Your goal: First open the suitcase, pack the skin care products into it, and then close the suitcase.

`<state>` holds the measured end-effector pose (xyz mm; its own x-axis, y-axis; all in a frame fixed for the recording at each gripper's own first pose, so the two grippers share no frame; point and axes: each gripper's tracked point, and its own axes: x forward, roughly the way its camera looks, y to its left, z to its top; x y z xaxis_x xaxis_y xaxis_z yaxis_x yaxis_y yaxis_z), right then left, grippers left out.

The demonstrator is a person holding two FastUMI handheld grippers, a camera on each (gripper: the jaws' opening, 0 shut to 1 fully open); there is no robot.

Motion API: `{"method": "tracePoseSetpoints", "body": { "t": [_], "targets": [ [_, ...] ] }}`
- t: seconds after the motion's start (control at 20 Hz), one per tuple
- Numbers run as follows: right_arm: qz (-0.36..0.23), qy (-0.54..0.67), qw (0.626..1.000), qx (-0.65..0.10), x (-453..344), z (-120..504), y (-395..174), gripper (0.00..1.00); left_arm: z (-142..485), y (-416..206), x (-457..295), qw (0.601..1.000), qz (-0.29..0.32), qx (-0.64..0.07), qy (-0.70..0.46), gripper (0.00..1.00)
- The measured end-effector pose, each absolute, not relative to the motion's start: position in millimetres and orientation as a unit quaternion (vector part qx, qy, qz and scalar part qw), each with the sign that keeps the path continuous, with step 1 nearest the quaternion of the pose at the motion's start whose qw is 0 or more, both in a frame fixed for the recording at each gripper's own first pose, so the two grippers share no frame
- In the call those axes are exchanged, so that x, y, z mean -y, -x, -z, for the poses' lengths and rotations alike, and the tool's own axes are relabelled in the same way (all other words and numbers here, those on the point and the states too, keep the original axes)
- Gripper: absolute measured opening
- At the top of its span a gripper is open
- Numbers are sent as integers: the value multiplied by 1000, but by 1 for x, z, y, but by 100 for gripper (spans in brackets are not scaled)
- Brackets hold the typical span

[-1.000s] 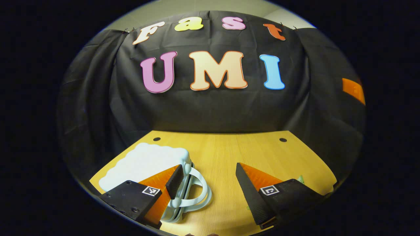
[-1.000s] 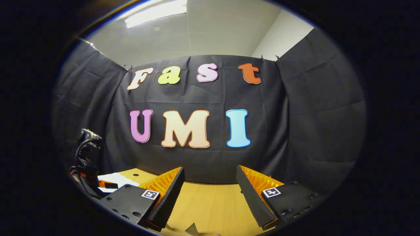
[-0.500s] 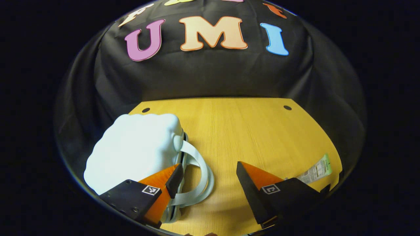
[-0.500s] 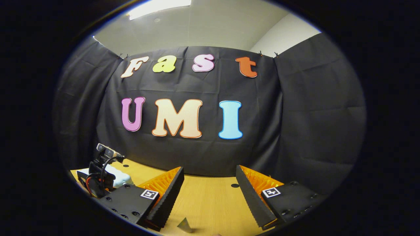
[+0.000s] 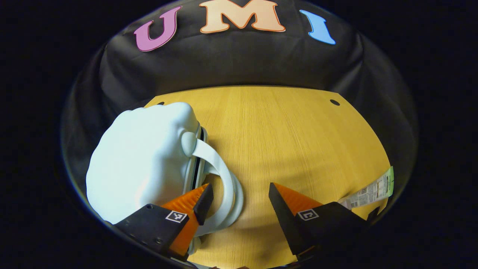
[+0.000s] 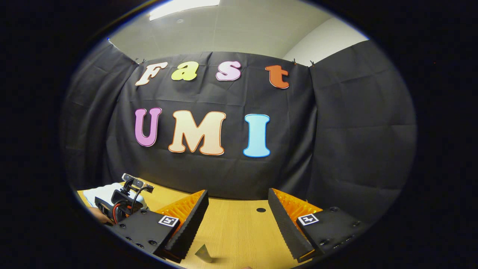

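The wooden table (image 5: 283,142) spreads ahead of both grippers. The pale blue suitcase (image 5: 138,160) lies closed on it, ahead and left of the left gripper (image 5: 239,203), whose fingers stand wide apart, the left finger (image 5: 203,198) at the looped handle (image 5: 224,186). A skin care sachet (image 5: 369,191) lies beyond its right finger. The right gripper (image 6: 237,220) hangs open above the table, a small packet corner (image 6: 203,253) below it.

Pale blue suitcase (image 5: 138,157), yellow woodgrain table (image 5: 283,142)
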<state>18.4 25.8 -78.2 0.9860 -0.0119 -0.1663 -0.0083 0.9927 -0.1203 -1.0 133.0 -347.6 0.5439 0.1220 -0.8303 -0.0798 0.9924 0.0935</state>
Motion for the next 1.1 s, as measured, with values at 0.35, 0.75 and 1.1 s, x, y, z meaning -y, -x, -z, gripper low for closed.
{"method": "tracePoseSetpoints", "body": {
  "t": [0.35, 0.75, 1.1],
  "targets": [
    [11, 58, 994, -89, -17, 83, -5, 99, 365, -2, -130, 863, -46, -503, -15, 75],
    [16, 46, 995, -92, -14, 87, 3, 99, 361, 0, -147, 858, -51, -511, -27, 10],
    [-4, 40, 995, -86, -29, 90, 3, 99, 339, -4, -140, 862, -38, -503, -59, 0]
  ]
}}
